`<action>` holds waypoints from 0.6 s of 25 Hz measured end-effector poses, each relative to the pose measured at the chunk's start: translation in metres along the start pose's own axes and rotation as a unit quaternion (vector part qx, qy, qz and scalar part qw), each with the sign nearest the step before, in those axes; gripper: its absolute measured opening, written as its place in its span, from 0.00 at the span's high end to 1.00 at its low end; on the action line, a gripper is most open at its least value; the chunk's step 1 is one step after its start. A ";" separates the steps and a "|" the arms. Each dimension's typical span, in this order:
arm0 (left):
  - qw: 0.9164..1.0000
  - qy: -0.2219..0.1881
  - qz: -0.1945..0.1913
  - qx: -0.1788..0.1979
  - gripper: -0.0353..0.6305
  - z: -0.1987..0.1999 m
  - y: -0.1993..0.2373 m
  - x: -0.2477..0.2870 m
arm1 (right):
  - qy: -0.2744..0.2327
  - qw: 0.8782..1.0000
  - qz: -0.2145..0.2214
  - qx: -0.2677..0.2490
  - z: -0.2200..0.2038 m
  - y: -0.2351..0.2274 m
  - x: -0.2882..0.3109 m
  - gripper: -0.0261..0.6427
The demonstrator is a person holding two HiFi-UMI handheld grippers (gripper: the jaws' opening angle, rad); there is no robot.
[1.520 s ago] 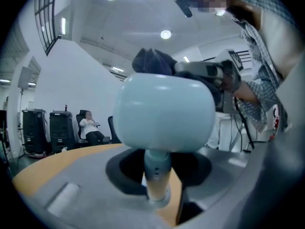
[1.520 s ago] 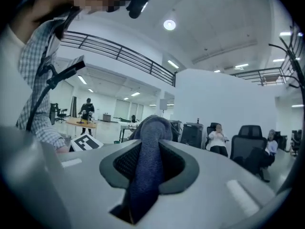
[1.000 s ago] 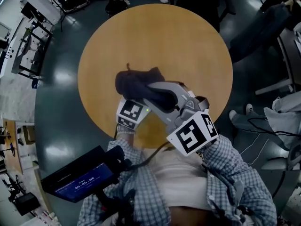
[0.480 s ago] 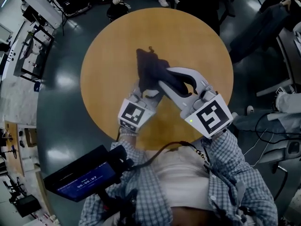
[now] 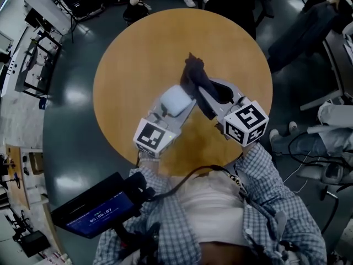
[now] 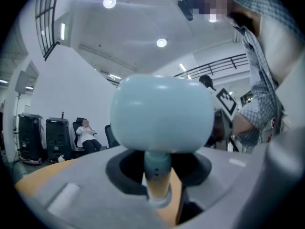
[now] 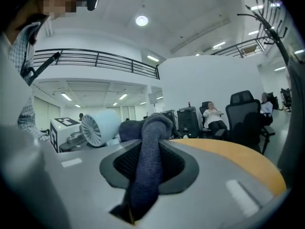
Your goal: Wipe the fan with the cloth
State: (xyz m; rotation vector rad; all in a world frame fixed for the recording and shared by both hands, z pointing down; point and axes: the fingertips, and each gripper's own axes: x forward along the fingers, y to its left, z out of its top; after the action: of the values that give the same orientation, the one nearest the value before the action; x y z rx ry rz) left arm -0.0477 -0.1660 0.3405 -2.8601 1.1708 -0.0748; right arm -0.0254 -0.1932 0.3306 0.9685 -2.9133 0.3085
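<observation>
L tongs (image 6: 157, 182) grip the fan (image 6: 162, 113) by its thin stem over the table (image 5: 138, 48), R tongs (image 7: 142, 175) pinch the cloth (image 7: 148, 137) just beside it; 1 hard wipe could twist fan loose.

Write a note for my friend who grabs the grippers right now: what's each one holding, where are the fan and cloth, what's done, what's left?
Left gripper: shut on the stem of the pale blue fan, held above the round table.
Right gripper: shut on the dark cloth.
The cloth is right beside the fan's head; whether they touch cannot be told.
Done: both things picked up.
To do: rub the cloth over the fan.
</observation>
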 end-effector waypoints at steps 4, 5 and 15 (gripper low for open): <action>1.000 0.003 -0.007 0.004 0.75 0.001 -0.002 0.001 | 0.042 0.998 -0.029 0.023 -0.044 -0.021 0.004 0.83; 1.000 -0.001 -0.008 -0.006 0.75 0.005 -0.002 0.001 | 0.057 0.998 -0.034 0.025 -0.057 -0.025 0.005 0.83; 1.000 0.014 0.009 -0.021 0.75 -0.003 0.009 -0.009 | 0.006 0.999 -0.038 0.014 -0.025 -0.009 -0.027 0.83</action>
State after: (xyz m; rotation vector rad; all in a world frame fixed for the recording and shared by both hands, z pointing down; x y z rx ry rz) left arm -0.0604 -0.1664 0.3427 -2.8934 1.2184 -0.0897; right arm 0.0009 -0.1790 0.3539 1.0751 -2.8595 0.3491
